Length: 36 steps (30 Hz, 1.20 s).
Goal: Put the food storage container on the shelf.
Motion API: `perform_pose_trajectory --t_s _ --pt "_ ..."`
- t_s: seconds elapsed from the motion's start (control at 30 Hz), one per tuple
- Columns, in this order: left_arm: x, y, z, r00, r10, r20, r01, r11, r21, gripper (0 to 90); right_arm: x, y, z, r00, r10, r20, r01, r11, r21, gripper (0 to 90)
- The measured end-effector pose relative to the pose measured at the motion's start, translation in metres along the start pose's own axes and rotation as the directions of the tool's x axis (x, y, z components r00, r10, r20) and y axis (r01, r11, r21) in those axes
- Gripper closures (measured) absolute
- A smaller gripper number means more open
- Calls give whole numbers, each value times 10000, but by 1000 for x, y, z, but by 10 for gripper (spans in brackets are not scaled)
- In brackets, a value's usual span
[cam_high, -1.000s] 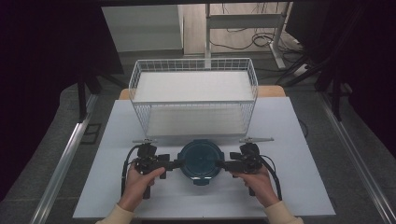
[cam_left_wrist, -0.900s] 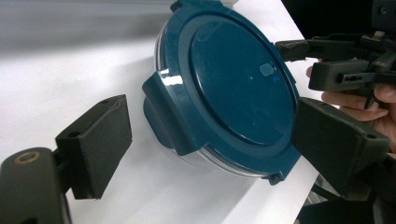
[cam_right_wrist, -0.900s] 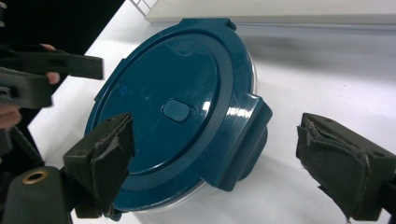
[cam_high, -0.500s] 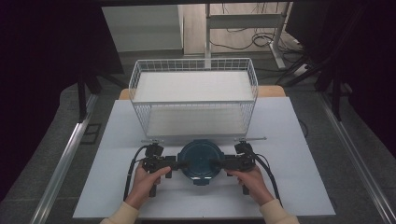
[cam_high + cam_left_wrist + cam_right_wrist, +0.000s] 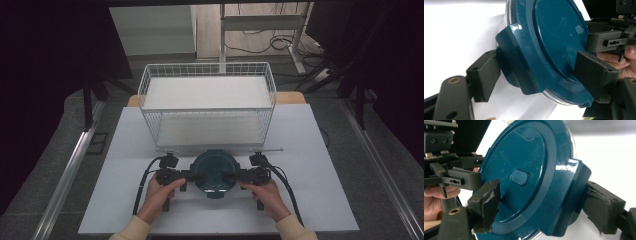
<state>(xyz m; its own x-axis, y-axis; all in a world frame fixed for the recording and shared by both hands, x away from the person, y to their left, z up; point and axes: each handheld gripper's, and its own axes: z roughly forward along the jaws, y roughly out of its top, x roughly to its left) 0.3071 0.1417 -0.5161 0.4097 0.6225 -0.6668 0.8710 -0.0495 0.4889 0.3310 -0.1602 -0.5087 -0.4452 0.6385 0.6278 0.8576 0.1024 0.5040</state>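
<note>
A round container with a dark teal lid [image 5: 215, 172] lies on the white table [image 5: 310, 150], just in front of the wire basket [image 5: 207, 100]. My left gripper [image 5: 192, 177] holds its left side and my right gripper [image 5: 231, 176] its right side. In the left gripper view the lid [image 5: 554, 45] is close up, and my left gripper [image 5: 540, 72] is shut across a side latch tab [image 5: 516, 62]. My right gripper [image 5: 545, 203] is shut the same way over the opposite tab [image 5: 571, 192] of the lid [image 5: 524, 170]. A clear rim shows under the lid.
The white wire basket stands at the back middle of the table with a white liner inside. A thin rod [image 5: 265, 149] lies at its front right foot. Black cables [image 5: 287, 185] trail from both grippers. Dark floor and metal rails [image 5: 70, 170] flank the table.
Both hands have edged inward, bringing the grippers closer onto the container's two sides. The container has hardly moved.
</note>
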Motion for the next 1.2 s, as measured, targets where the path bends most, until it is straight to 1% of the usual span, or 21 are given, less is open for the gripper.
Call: perform_pose_trajectory --t_s 0.03,0.07,0.1,0.13,0.17,0.2,0.23,0.33,0.4,0.5,0.57,0.73,0.77,0.83,0.87,1.03,1.2 --pt "0 0 0 9999 -129 -8 129 9999 -65 231 0 0 0 10000 0 0 0 10000 0 212" --pt "0 0 0 9998 -187 -9 187 9998 -98 238 -1 0 0 9999 126 -35 -126 9999 -30 223" --pt "0 0 0 9998 -208 -4 208 9997 -109 246 -4 0 -2 9989 412 -201 -414 9991 -93 256" --pt "0 0 0 9997 -258 -1 258 9996 -131 246 -4 0 -2 9989 412 -201 -414 9991 -93 256" --pt "0 0 0 9995 -307 3 307 9994 -152 251 -6 0 -3 9979 556 -321 -561 9983 -138 273" --pt "0 -1 -1 9991 -415 28 415 9989 -238 258 -8 -1 -3 9969 662 -431 -671 9975 -197 287" --pt "2 -2 -2 9976 -669 157 675 9968 -427 291 -8 -2 -5 9959 743 -517 -758 9967 -278 301" --pt "2 -3 -4 9969 -746 254 758 9959 -485 318 -7 -4 -7 9965 682 -476 -699 9969 -360 314" --pt "0 -5 -6 9978 -637 203 648 9963 -558 337 -4 -6 -11 9968 646 -461 -670 9964 -517 340" --pt "-4 -7 -8 9986 -513 108 519 9963 -680 352 -2 -9 -14 9972 574 -483 -604 9963 -617 355" --pt "-9 -10 -11 9994 -332 6 332 9966 -760 362 -1 -11 -16 9974 481 -532 -518 9963 -691 364" --pt "-14 -14 -14 9997 -258 -49 252 9952 -949 382 0 -15 -20 9975 325 -624 -382 9951 -913 387" --pt "-15 -16 -15 9996 -298 -21 294 9938 -1074 396 1 -17 -22 9971 368 -668 -435 9939 -1014 400" --pt "-16 -16 -16 9995 -301 -7 298 9935 -1100 401 2 -18 -23 9973 305 -670 -373 9940 -1028 401" --pt "-16 -17 -16 9996 -278 -3 276 9937 -1089 404 3 -19 -23 9978 143 -643 -213 9939 -1085 402" --pt "-18 -18 -18 9998 -206 -50 199 9929 -1174 407 6 -21 -24 9983 -42 -575 -23 9937 -1124 404" --pt "-20 -18 -22 9997 55 -231 -85 9915 -1299 410 9 -21 -24 9980 -206 -597 138 9936 -1122 406"
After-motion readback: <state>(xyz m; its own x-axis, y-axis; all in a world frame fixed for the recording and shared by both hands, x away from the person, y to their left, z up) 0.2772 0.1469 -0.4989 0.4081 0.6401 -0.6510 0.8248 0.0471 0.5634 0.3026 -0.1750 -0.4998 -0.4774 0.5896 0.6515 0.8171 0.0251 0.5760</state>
